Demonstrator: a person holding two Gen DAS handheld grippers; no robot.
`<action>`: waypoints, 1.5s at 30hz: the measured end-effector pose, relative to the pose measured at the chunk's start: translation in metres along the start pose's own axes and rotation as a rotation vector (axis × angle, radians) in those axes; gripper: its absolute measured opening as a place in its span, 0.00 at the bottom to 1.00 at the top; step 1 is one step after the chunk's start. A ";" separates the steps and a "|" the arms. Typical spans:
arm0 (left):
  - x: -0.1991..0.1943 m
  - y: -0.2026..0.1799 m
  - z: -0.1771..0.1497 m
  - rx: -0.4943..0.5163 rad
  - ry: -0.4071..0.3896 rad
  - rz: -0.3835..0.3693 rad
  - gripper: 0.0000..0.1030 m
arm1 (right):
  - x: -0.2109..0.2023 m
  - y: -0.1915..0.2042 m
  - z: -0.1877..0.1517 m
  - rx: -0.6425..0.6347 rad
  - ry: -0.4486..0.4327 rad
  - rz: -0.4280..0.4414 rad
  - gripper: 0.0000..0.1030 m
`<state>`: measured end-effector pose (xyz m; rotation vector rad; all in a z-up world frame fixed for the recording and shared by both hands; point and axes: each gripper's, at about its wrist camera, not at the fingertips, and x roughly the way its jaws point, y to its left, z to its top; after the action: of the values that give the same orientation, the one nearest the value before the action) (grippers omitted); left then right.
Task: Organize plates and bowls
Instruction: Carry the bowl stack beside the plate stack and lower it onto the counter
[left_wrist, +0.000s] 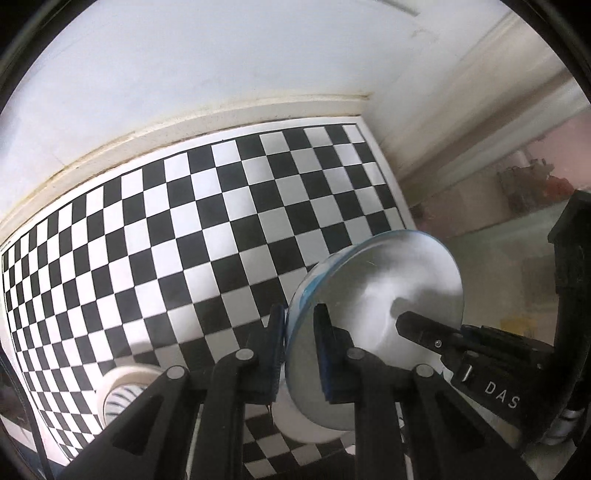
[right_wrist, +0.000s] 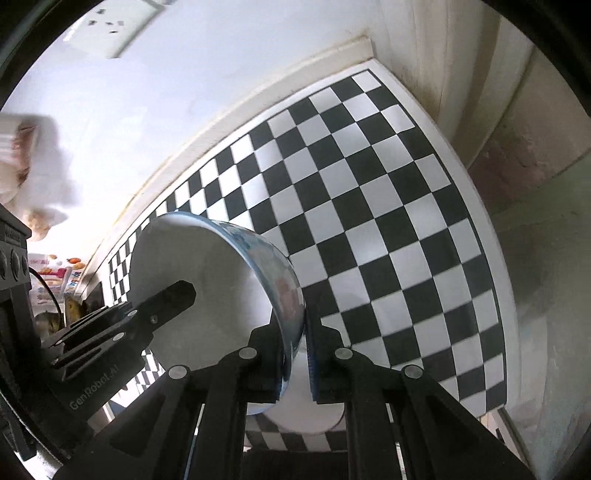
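A white bowl with a blue patterned outside is held tilted on edge above the checkered table. My left gripper is shut on its rim on one side. My right gripper is shut on the opposite rim of the same bowl. Each gripper shows in the other's view across the bowl: the right one in the left wrist view, the left one in the right wrist view. A striped bowl stands on the table at lower left of the left wrist view.
The checkered table meets a white wall along a cream ledge. A white round object lies below the held bowl. The table's right edge drops off beside a cream wall. Cluttered shelves show at far left.
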<state>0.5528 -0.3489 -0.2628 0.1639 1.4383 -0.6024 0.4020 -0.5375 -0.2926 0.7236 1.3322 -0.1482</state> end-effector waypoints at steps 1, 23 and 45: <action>-0.007 -0.001 -0.006 0.005 -0.006 -0.002 0.13 | -0.005 0.001 -0.006 -0.004 -0.005 0.002 0.11; 0.035 -0.002 -0.079 0.017 0.099 0.044 0.13 | 0.018 -0.020 -0.088 0.017 0.074 -0.012 0.11; 0.093 0.000 -0.086 0.047 0.178 0.117 0.13 | 0.073 -0.024 -0.095 0.002 0.187 -0.115 0.17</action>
<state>0.4784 -0.3362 -0.3648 0.3438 1.5753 -0.5359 0.3306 -0.4820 -0.3745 0.6748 1.5536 -0.1767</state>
